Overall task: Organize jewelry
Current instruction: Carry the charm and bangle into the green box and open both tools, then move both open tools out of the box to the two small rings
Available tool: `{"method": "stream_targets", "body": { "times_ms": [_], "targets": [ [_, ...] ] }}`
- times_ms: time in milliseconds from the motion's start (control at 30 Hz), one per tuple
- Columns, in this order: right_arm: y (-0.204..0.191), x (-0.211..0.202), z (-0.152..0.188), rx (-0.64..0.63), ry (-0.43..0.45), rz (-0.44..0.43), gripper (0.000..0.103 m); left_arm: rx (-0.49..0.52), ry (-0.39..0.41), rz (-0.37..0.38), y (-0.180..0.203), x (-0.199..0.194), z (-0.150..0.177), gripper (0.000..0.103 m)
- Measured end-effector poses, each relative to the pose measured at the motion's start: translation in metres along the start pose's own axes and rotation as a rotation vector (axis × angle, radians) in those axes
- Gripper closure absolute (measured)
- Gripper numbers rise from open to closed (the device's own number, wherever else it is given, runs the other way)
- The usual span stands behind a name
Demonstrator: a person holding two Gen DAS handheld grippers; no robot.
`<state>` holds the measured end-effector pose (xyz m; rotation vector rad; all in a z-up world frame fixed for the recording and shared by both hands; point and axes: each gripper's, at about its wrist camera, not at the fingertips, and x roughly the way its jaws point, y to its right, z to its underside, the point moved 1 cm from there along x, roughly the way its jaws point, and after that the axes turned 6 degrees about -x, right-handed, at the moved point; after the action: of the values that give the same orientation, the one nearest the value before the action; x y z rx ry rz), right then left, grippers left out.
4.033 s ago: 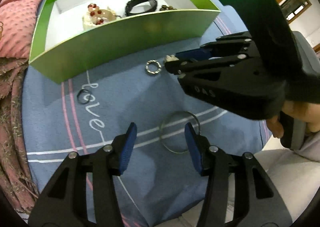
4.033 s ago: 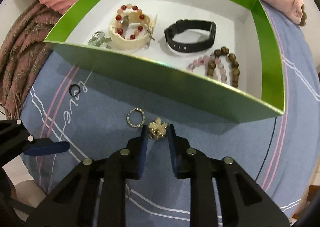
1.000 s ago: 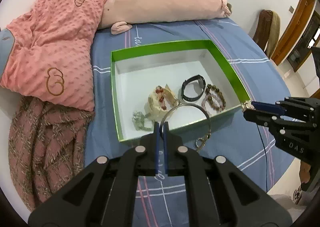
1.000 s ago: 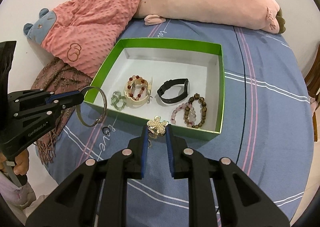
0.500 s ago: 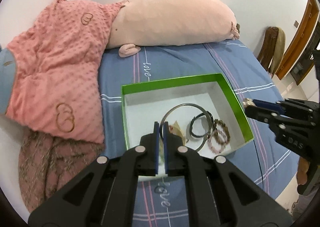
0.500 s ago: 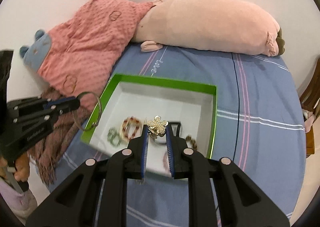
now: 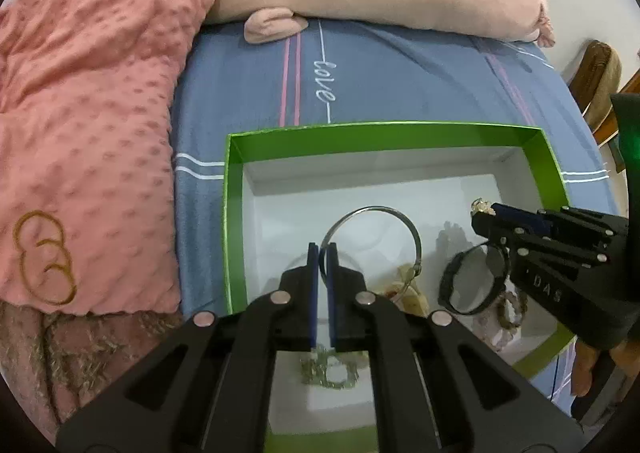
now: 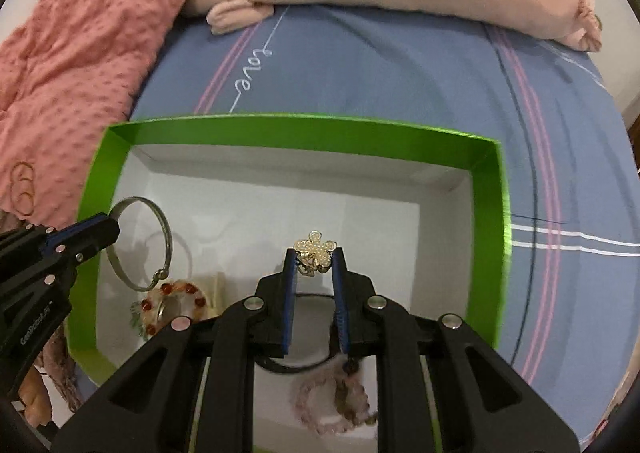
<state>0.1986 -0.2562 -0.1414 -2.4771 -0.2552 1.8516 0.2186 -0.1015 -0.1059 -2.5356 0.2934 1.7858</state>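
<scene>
We are holding a thin silver wire bangle clamped in the left gripper, and a gold flower-shaped brooch pinched in the right gripper, both above the green-walled white-floored box. We advise lowering each over bare floor before releasing. The right view alone is showing the pink bead bracelet at bottom centre.

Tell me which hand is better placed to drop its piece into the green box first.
Right, probably: its flower brooch hangs over bare floor in the green box, while the left's silver bangle hangs above jewelry already inside.
</scene>
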Motion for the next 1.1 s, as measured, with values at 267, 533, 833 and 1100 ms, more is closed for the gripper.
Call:
{"method": "stream_targets", "body": {
  "times_ms": [267, 533, 833, 1100],
  "targets": [
    [-0.001, 0.011, -0.002, -0.010, -0.020, 0.005, 0.083, -0.007, -0.040, -0.012, -0.003, 0.020, -0.004, 0.098],
    [0.000, -0.026, 0.009, 0.011, 0.038, -0.047, 0.077, -0.019, 0.026, -0.001, -0.010, -0.010, 0.002, 0.091],
    [-0.047, -0.114, 0.094, -0.163, 0.143, -0.253, 0.055, 0.060, 0.126, 0.006, -0.023, -0.091, 0.088, 0.076],
    [-0.076, -0.054, 0.157, -0.247, 0.014, -0.132, 0.055, -0.019, -0.027, 0.016, -0.031, -0.036, 0.150, 0.076]
  ]
}}
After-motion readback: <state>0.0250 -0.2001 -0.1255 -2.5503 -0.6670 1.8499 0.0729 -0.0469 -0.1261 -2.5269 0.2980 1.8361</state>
